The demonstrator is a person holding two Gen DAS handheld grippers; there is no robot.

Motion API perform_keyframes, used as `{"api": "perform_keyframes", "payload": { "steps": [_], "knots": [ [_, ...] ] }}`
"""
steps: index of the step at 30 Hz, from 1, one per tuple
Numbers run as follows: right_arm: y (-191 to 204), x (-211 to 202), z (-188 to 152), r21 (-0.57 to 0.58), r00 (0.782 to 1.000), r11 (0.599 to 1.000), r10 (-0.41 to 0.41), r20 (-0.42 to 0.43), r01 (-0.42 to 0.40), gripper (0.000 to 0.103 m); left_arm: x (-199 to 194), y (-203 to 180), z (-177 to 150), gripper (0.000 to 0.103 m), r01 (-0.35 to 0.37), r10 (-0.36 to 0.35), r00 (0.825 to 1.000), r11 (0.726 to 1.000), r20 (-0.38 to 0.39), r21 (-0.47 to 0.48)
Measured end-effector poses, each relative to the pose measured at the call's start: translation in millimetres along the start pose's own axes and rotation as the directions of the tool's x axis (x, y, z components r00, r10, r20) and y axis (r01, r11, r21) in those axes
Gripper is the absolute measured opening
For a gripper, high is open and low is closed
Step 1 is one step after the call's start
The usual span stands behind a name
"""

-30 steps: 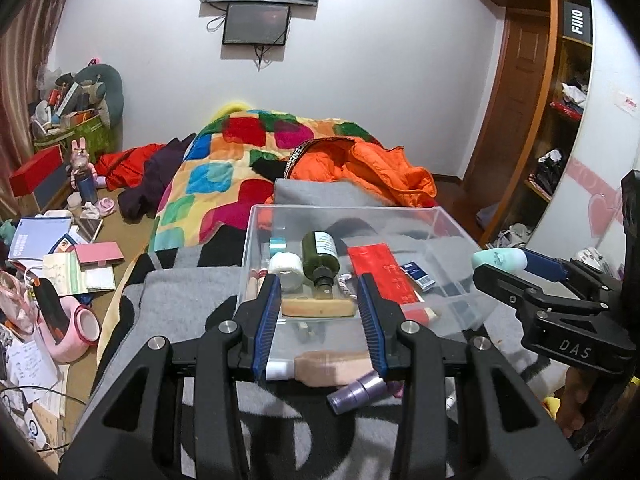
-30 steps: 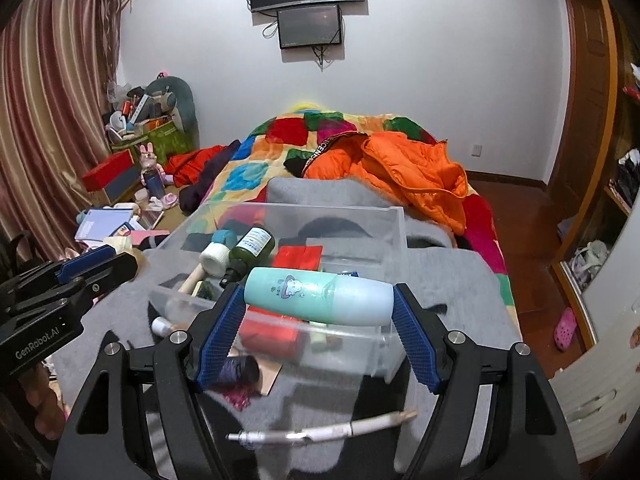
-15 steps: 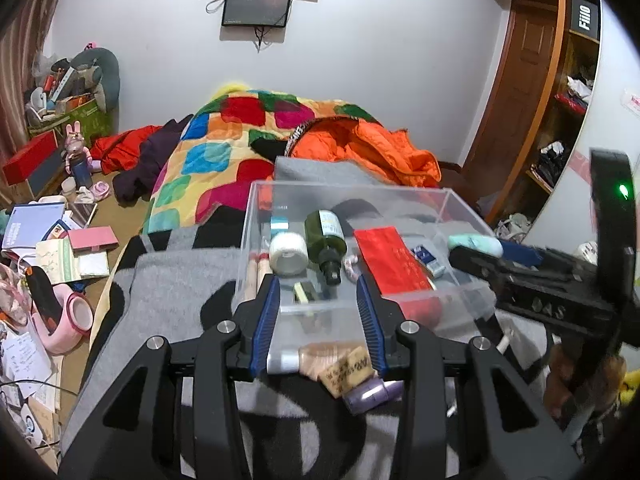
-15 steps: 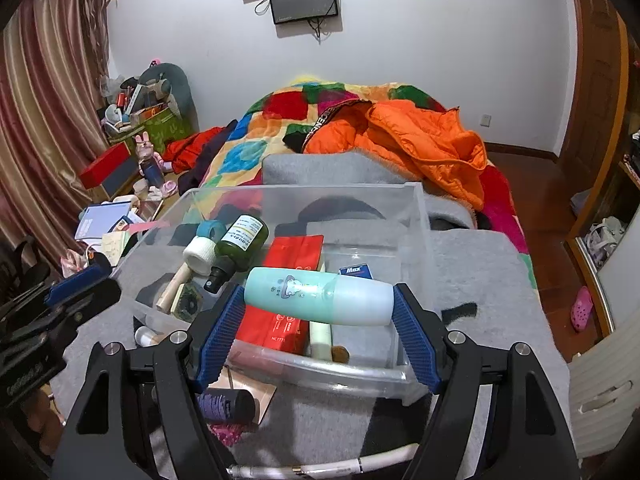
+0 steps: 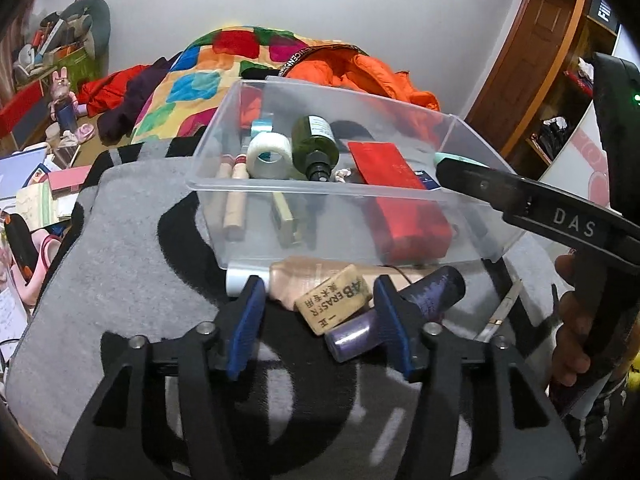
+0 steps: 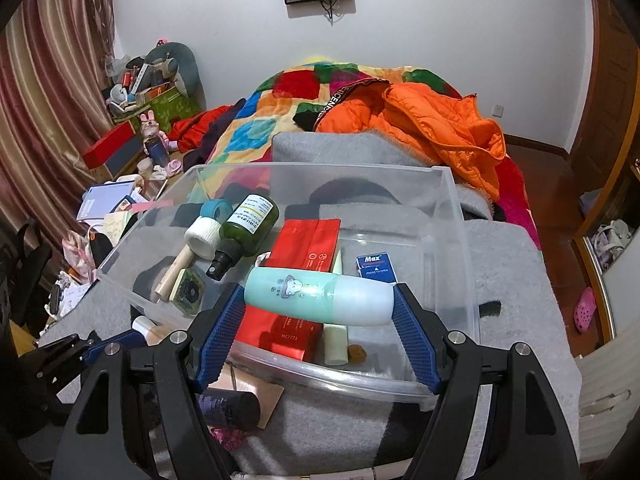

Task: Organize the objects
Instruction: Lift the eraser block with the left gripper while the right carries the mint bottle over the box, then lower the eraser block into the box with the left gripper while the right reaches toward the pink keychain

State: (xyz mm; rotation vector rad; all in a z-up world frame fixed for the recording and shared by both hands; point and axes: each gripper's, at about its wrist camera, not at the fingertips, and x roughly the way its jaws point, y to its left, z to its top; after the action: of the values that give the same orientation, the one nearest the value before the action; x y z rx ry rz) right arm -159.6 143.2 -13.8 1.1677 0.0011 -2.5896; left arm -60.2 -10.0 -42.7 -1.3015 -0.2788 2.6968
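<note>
Right tongs [image 6: 318, 334] are clamped on the mint bottle [image 6: 318, 300] above the clear bin [image 6: 456, 216]; lowering and release appear next. Left tongs [image 5: 320, 322], just opening, straddle the eraser [image 5: 333, 300] unpressed, just before the bin; closing is required.

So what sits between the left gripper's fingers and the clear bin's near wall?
In the left wrist view, a tan eraser lies between the left gripper fingers, resting on a beige tube that lies along the clear bin wall.
</note>
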Motion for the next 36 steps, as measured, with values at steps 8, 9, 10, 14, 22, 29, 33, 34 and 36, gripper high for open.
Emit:
{"api": "perform_keyframes", "payload": {
  "steps": [8, 9, 10, 14, 22, 29, 33, 34, 36],
  "knots": [
    [-0.5, -3.5, -1.0, -0.011, 1.000, 1.000, -0.005, 0.005, 0.005, 0.073, 2.5, -9.2, -0.6, 0.058, -0.035, 0.035, 0.999, 0.999, 0.007, 0.001],
    [-0.5, -5.0, -1.6, -0.014, 1.000, 1.000, -0.007, 0.009, 0.007, 0.075, 2.3, -11.3, -1.5, 0.058, -0.054, 0.054, 0.998, 0.999, 0.013, 0.006],
    [-0.4, -6.1, -2.0, -0.017, 1.000, 1.000, -0.010, 0.011, 0.010, 0.075, 2.2, -12.7, -2.3, 0.055, -0.069, 0.069, 0.997, 0.998, 0.017, 0.009],
    [0.0, -14.7, -5.8, -0.023, 1.000, 1.000, -0.010, 0.025, 0.011, 0.076, 2.3, -12.6, -5.6, 0.046, -0.090, 0.090, 0.996, 0.996, 0.021, 0.005],
    [-3.4, -41.7, -19.1, -0.010, 0.999, 1.000, 0.014, 0.045, -0.014, 0.078, -2.6, -5.7, -10.5, 0.030, -0.069, 0.069, 0.998, 0.997, 0.013, -0.027],
    [2.2, -55.2, -32.9, -0.015, 0.998, 0.998, 0.059, 0.036, -0.059, 0.078, -13.9, 6.9, -15.2, 0.015, -0.034, 0.035, 0.999, 0.998, 0.005, -0.058],
    [10.2, -52.3, -41.3, -0.053, 0.998, 0.997, 0.064, 0.013, -0.063, 0.078, -18.1, 8.5, -15.0, 0.015, -0.010, 0.010, 1.000, 0.999, -0.005, -0.044],
    [11.9, -49.3, -43.4, -0.058, 0.998, 0.996, 0.066, 0.001, -0.066, 0.078, -16.5, 7.7, -13.8, 0.015, -0.017, 0.017, 1.000, 0.999, -0.011, -0.036],
    [14.7, -43.9, -48.4, -0.059, 0.997, 0.996, 0.069, -0.023, -0.071, 0.078, -9.4, 6.5, -10.5, 0.021, -0.013, 0.012, 0.999, 0.999, -0.039, -0.031]
  ]
}}
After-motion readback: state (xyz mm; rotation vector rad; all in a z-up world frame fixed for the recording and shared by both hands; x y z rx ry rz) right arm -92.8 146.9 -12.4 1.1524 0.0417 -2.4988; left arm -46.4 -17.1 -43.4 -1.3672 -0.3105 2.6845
